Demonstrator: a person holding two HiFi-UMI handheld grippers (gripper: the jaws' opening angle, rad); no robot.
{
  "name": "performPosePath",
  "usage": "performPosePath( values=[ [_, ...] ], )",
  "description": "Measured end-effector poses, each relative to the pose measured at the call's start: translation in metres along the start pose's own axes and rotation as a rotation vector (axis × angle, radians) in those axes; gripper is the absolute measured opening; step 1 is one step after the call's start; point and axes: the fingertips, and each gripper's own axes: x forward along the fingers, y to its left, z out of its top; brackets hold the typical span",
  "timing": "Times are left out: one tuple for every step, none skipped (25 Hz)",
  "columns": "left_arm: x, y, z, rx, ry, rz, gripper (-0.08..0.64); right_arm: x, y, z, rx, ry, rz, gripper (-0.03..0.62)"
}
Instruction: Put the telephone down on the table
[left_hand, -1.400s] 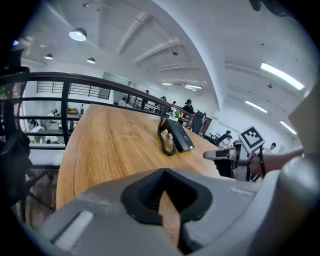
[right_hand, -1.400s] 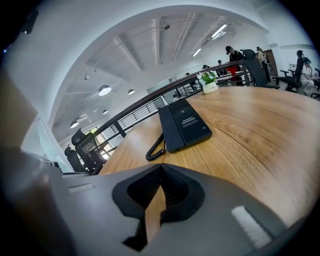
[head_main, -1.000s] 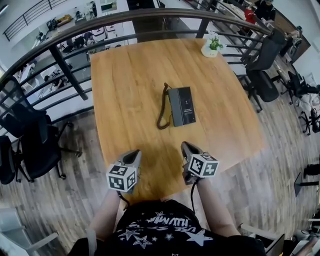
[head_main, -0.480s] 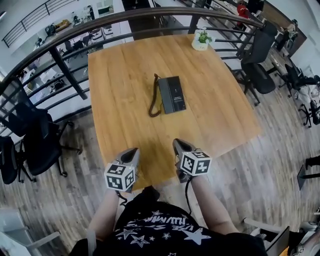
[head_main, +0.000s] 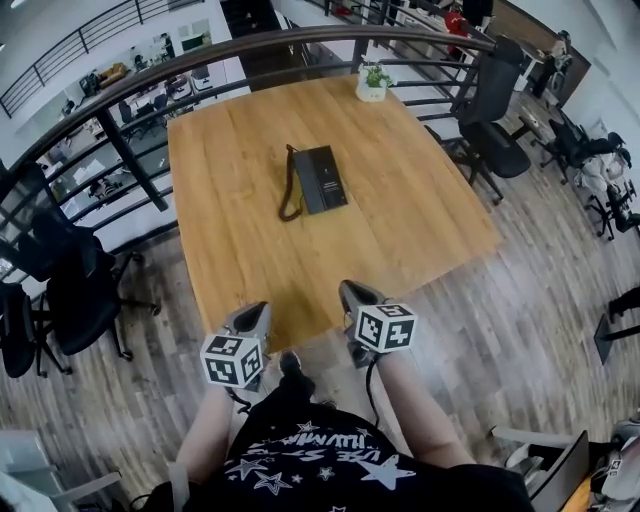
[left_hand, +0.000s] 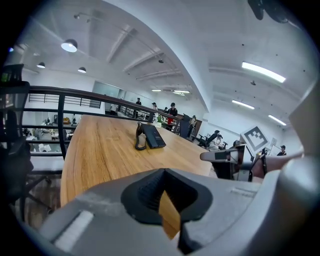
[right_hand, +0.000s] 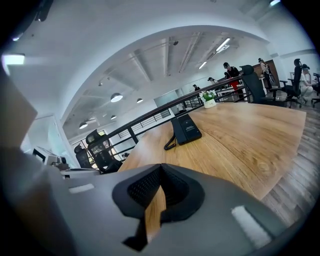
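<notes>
Wooden table (head_main: 420, 200) bearing black telephone (head_main: 320, 180) at its middle, well apart from left gripper (head_main: 252, 318) and right gripper (head_main: 355, 297), both held by near edge, jaws together and empty.

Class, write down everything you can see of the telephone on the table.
The telephone is a dark grey, flat, rectangular desk set, plastic by its look. The small pale print on its top is too small to read. In the head view, a dark coiled cord loops from its left side onto the wood. The set lies flat near the middle of the table, slightly askew to the edges. Only the table touches it; nothing holds it.
</notes>
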Motion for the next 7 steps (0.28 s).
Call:
performPosePath(
  values=[
    [-0.004, -0.003, -0.002, 0.003, -0.002, -0.001, 0.002, -0.003, 0.002, -0.003, 0.002, -0.003, 0.001, -0.002],
    [-0.007, -0.004, -0.005, 0.007, -0.007, -0.001, 0.002, -0.005, 0.005, -0.008, 0.003, -0.007, 0.006, -0.002],
    [-0.010, -0.004, -0.011, 0.012, -0.013, 0.001, 0.002, -0.006, 0.007, -0.014, 0.001, -0.012, 0.012, -0.002],
    [-0.013, -0.004, -0.017, 0.016, -0.018, 0.003, 0.002, -0.006, 0.009, -0.022, -0.002, -0.014, 0.019, -0.002],
    [-0.016, -0.003, -0.024, 0.019, -0.023, 0.005, 0.002, -0.006, 0.012, -0.031, -0.005, -0.015, 0.026, -0.002],
    [-0.019, -0.003, -0.031, 0.020, -0.026, 0.008, 0.002, -0.007, 0.014, -0.040, -0.008, -0.014, 0.032, -0.002],
    [-0.022, -0.004, -0.039, 0.021, -0.029, 0.010, 0.002, -0.008, 0.017, -0.050, -0.011, -0.013, 0.038, -0.002]
  ],
)
